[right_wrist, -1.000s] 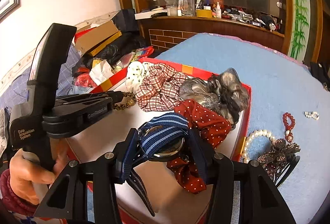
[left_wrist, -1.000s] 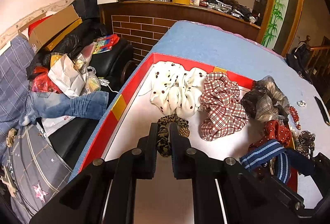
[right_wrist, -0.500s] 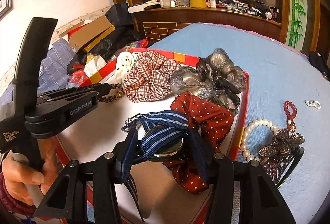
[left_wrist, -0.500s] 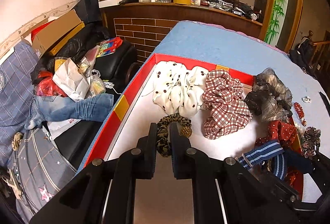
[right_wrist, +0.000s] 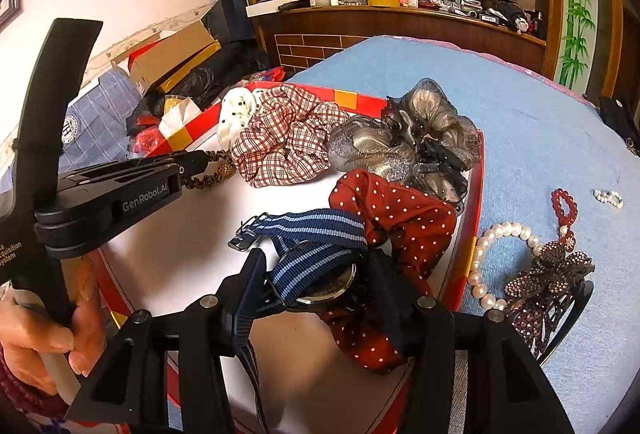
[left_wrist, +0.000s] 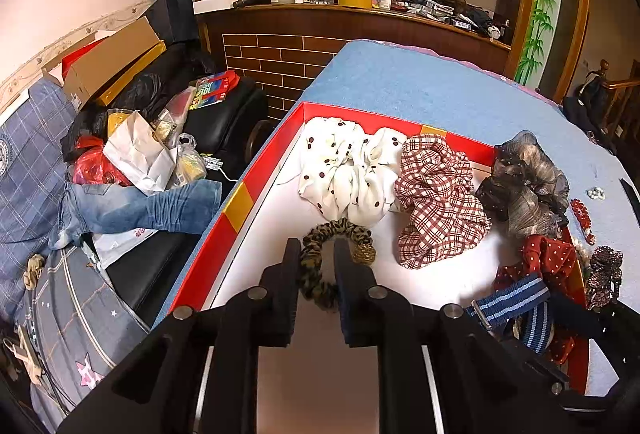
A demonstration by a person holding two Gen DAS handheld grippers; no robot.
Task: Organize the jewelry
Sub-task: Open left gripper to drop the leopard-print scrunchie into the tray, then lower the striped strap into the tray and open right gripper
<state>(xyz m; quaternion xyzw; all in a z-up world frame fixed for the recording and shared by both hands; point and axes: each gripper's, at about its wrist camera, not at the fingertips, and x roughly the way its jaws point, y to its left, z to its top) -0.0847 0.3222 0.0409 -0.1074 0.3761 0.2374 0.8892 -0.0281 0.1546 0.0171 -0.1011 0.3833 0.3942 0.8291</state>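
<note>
A red-rimmed white tray (left_wrist: 240, 202) lies on the blue table. My left gripper (left_wrist: 316, 258) is shut on a leopard-print hair tie (left_wrist: 340, 234) with a gold bead, low over the tray's white floor; the tie also shows in the right wrist view (right_wrist: 214, 176). My right gripper (right_wrist: 316, 266) is shut on a watch with a blue striped strap (right_wrist: 316, 234), held over the tray's near right part. In the tray lie a white dotted scrunchie (left_wrist: 344, 170), a red plaid scrunchie (left_wrist: 436, 198), a grey scrunchie (right_wrist: 404, 146) and a red dotted scrunchie (right_wrist: 400, 218).
On the blue cloth right of the tray lie a pearl bracelet (right_wrist: 492, 254), a red bead bracelet (right_wrist: 564, 204), a rhinestone hair clip (right_wrist: 548, 282) and a small pearl piece (right_wrist: 608, 196). A cluttered sofa (left_wrist: 120, 162) stands left of the table. A wooden counter (left_wrist: 360, 18) stands behind.
The left gripper's jaws have parted a little around the leopard tie, which sits lower by the white scrunchie. The right gripper with the watch has moved slightly toward the tray.
</note>
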